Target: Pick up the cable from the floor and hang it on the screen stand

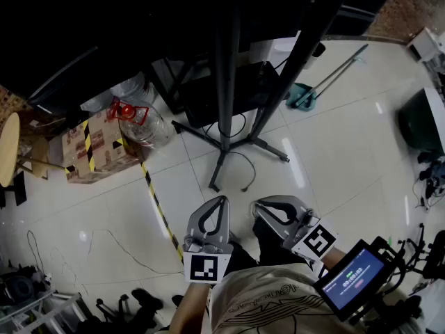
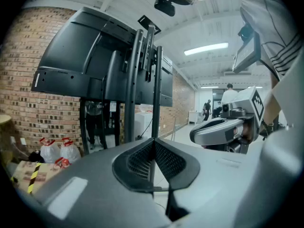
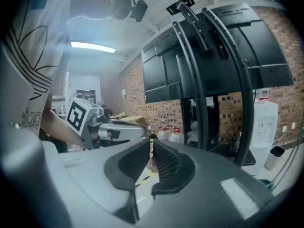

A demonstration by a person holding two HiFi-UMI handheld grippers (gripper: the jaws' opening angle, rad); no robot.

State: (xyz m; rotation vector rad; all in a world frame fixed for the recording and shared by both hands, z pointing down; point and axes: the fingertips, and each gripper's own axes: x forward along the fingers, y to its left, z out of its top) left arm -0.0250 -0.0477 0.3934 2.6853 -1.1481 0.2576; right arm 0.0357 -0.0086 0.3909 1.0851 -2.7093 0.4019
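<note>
1. Glossy white tiled floor [image 1: 334, 158]: smooth and reflective. By my reading the pickup has not started.
2. Tall black metal screen stand [image 1: 226, 82]: tubular posts, splayed legs. This is the hanging place.
3. My grey moulded left gripper [image 1: 221, 199] and right gripper [image 1: 259, 206]: ribbed pads closed together, nothing between them.
4. Thin dark cable [image 1: 252, 171]: a limp loop on the tiles by the stand's front leg. Next I reach down, part the pads and pinch it.

A workshop-like lab space with a bare brick wall [image 2: 28, 103], ceiling strip light [image 2: 205, 49], glossy tiled floor [image 1: 334, 165] marked by hazard tape [image 1: 158, 207], a screen stand [image 1: 226, 82] and a cardboard box [image 1: 94, 148].
</note>
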